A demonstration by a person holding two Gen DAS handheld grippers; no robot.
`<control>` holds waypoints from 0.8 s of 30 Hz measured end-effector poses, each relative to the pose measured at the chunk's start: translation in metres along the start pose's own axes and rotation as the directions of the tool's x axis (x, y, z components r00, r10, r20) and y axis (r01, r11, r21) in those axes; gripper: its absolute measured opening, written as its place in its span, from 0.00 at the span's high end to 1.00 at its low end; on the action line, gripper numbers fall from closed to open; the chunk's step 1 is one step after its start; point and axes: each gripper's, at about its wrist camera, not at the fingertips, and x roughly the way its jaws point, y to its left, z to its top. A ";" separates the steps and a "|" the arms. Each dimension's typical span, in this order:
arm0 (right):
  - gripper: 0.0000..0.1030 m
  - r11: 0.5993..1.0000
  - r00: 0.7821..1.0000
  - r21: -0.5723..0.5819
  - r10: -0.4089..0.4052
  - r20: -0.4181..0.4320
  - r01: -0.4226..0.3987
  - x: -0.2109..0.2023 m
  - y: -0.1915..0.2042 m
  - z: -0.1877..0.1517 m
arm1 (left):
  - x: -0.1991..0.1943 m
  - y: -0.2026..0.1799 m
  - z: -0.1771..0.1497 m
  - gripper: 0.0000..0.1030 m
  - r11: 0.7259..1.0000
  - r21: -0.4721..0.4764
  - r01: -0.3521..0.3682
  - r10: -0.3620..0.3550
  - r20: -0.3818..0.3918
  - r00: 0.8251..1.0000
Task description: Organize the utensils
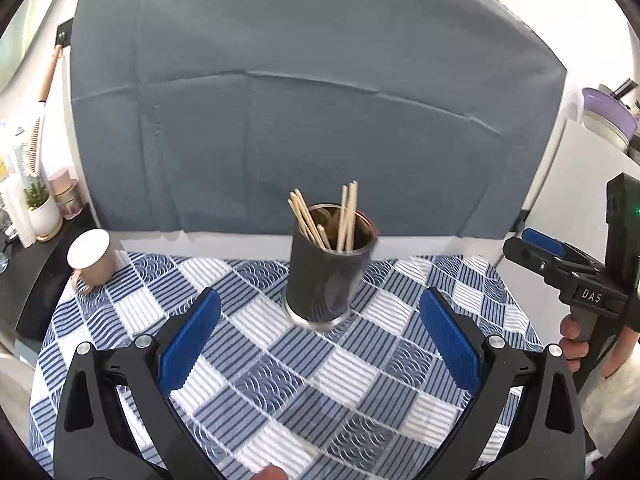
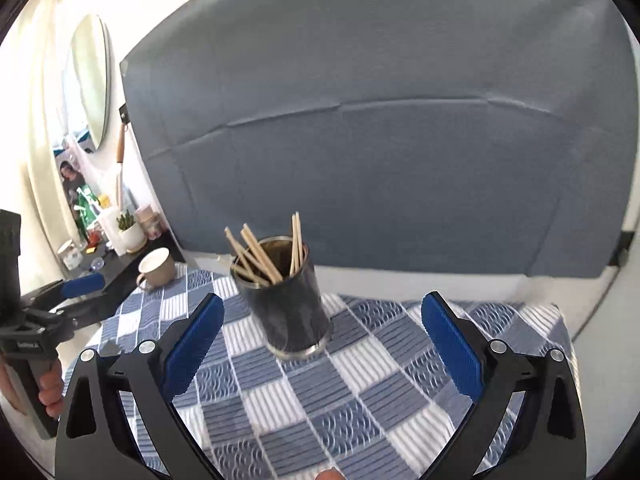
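A dark metal holder stands upright on the blue checked tablecloth, with several wooden chopsticks standing in it. My left gripper is open and empty, just short of the holder. In the right wrist view the holder and its chopsticks sit ahead between the pads. My right gripper is open and empty; it also shows at the right edge of the left wrist view. The left gripper shows at the left of the right wrist view.
A beige mug lies tipped at the cloth's far left corner, also in the right wrist view. A grey-blue backdrop stands behind the table. A dark side shelf with a small plant and bottles is at left.
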 end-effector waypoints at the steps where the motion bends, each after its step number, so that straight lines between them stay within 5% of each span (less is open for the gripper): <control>1: 0.08 1.000 1.000 -0.011 -0.012 -0.002 0.012 -0.011 0.001 -0.005 | -0.005 -0.004 -0.004 0.06 1.000 -0.013 -0.025 0.025 0.001 1.000; 8: 0.08 0.995 0.994 0.006 -0.102 -0.031 0.102 -0.072 0.002 -0.033 | -0.054 -0.049 -0.031 0.06 0.989 -0.010 -0.149 0.148 -0.035 0.988; 11: 0.08 0.992 0.991 -0.012 -0.129 -0.043 0.129 -0.097 0.006 -0.043 | -0.068 -0.068 -0.037 0.06 0.993 0.038 -0.109 0.112 -0.062 0.992; 16: 0.08 0.990 0.986 -0.016 -0.144 -0.085 0.143 -0.123 0.013 -0.054 | -0.087 -0.077 -0.041 0.06 0.998 -0.033 -0.048 0.044 -0.111 0.993; 24: 0.08 0.985 0.979 0.030 -0.163 -0.125 0.168 -0.149 0.018 -0.061 | -0.103 -0.085 -0.042 0.06 0.992 -0.019 -0.127 0.123 -0.141 0.982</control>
